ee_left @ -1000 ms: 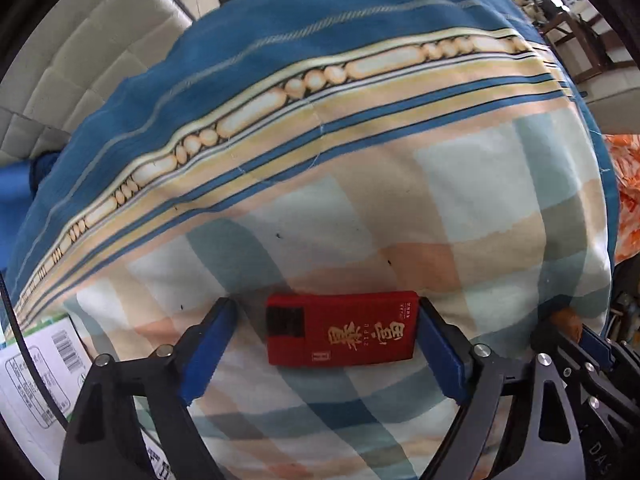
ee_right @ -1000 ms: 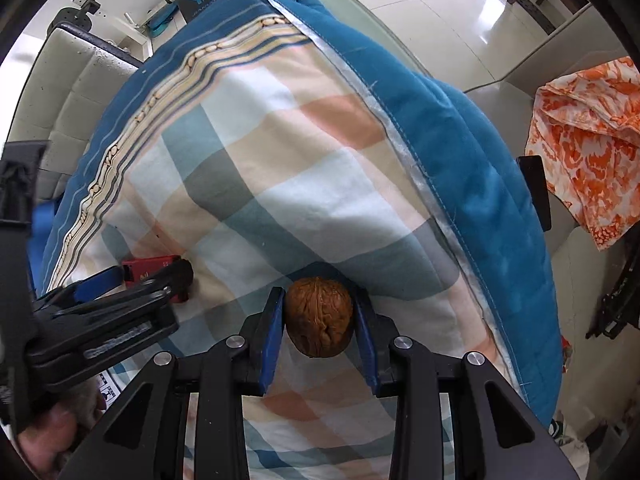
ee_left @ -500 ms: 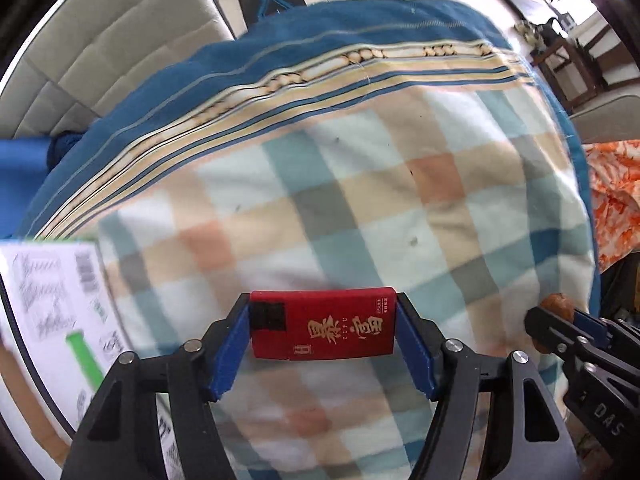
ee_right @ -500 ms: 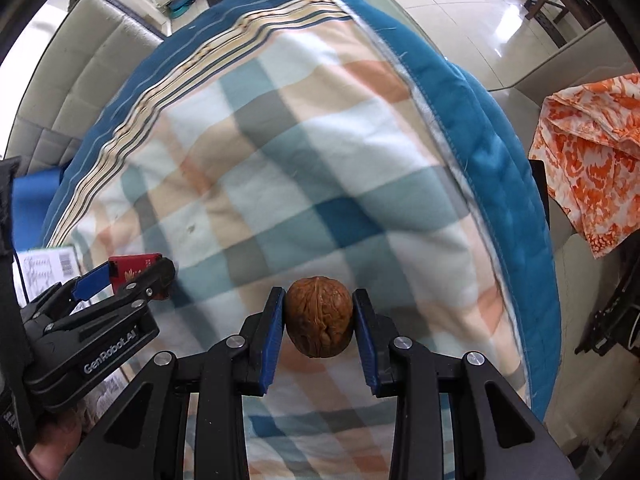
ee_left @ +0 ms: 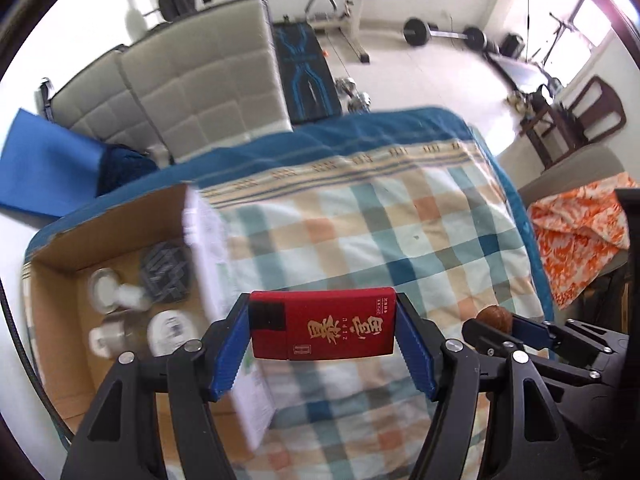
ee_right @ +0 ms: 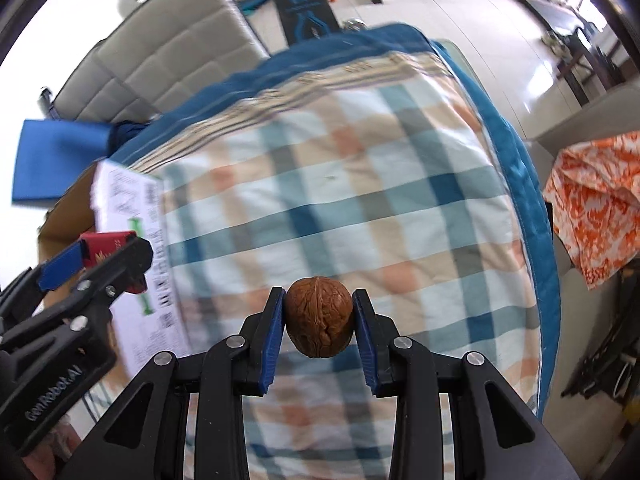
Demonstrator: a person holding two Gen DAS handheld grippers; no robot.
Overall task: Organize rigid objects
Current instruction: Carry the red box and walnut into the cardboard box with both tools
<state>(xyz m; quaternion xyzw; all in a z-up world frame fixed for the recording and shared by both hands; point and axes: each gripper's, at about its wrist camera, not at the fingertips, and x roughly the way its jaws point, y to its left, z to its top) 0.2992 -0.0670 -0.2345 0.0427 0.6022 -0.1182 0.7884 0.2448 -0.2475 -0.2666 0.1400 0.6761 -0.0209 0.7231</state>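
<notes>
My left gripper (ee_left: 322, 328) is shut on a flat red box with gold characters (ee_left: 322, 326) and holds it in the air above the checked blanket (ee_left: 400, 232), just right of an open cardboard box (ee_left: 52, 320). My right gripper (ee_right: 318, 322) is shut on a brown walnut (ee_right: 318, 322), also lifted over the blanket (ee_right: 340, 184). The walnut shows in the left wrist view (ee_left: 494, 315) at the right. The red box and left gripper show in the right wrist view (ee_right: 108, 246) at the left, by the cardboard box flap (ee_right: 132, 216).
The cardboard box holds a dark patterned round thing (ee_left: 166, 266) and several white round items (ee_left: 172, 332). A grey padded headboard (ee_left: 180, 80) and a blue pad (ee_left: 44, 168) lie behind. An orange patterned cloth (ee_left: 580, 236) lies to the right. Gym gear stands on the far floor.
Both grippers have risen well above the blanket with their objects. The left gripper closed on the red box a second ago; the cardboard box has come into view at the left.
</notes>
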